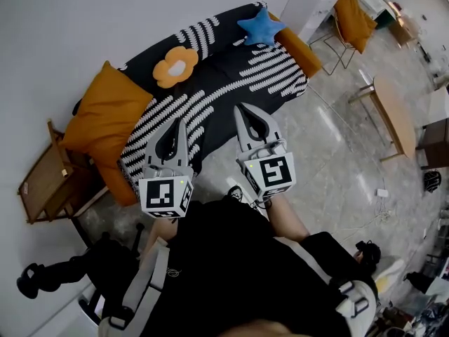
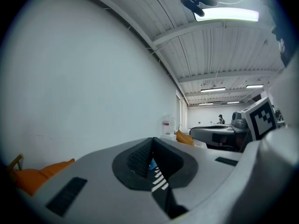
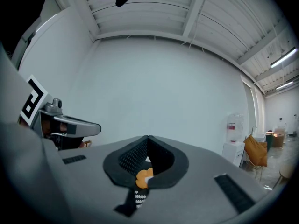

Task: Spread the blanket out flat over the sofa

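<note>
A black blanket with white dashed stripes (image 1: 231, 83) lies spread over the sofa against the white wall. An orange flower pillow (image 1: 175, 65) and a blue star pillow (image 1: 260, 27) rest on it. My left gripper (image 1: 181, 121) and right gripper (image 1: 242, 107) hover side by side above the sofa's front edge, both shut with nothing held. In the left gripper view the shut left gripper (image 2: 152, 141) shows a strip of blanket (image 2: 159, 183) below its jaws. In the right gripper view the right gripper (image 3: 147, 138) is shut, with the flower pillow (image 3: 144, 177) beyond it.
Orange cushions sit at the sofa's left end (image 1: 105, 128) and right end (image 1: 302, 51). A wooden side table (image 1: 45, 184) stands to the left. A white cabinet (image 1: 307, 5), a chair with an orange cushion (image 1: 351, 20) and a wooden table (image 1: 396, 114) stand to the right.
</note>
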Action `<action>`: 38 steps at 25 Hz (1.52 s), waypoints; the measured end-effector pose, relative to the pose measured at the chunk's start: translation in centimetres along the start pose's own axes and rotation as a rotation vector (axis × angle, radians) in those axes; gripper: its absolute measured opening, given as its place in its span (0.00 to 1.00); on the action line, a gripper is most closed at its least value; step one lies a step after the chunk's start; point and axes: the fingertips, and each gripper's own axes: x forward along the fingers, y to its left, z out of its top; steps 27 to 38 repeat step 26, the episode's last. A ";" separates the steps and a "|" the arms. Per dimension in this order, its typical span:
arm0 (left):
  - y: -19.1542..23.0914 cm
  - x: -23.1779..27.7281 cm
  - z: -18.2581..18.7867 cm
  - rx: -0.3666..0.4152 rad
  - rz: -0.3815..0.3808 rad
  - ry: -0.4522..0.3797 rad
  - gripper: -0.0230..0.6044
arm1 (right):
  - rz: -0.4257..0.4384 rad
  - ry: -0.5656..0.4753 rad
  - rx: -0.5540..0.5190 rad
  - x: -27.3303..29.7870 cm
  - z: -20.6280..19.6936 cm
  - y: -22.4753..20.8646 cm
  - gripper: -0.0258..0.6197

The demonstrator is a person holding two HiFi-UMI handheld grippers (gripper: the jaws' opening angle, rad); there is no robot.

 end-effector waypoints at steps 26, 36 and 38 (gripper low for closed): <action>-2.1 0.6 -0.3 0.016 -0.047 -0.004 0.07 | -0.040 0.016 0.000 -1.7 -0.3 -1.6 0.05; -2.1 0.6 -0.3 0.016 -0.047 -0.004 0.07 | -0.040 0.016 0.000 -1.7 -0.3 -1.6 0.05; -2.1 0.6 -0.3 0.016 -0.047 -0.004 0.07 | -0.040 0.016 0.000 -1.7 -0.3 -1.6 0.05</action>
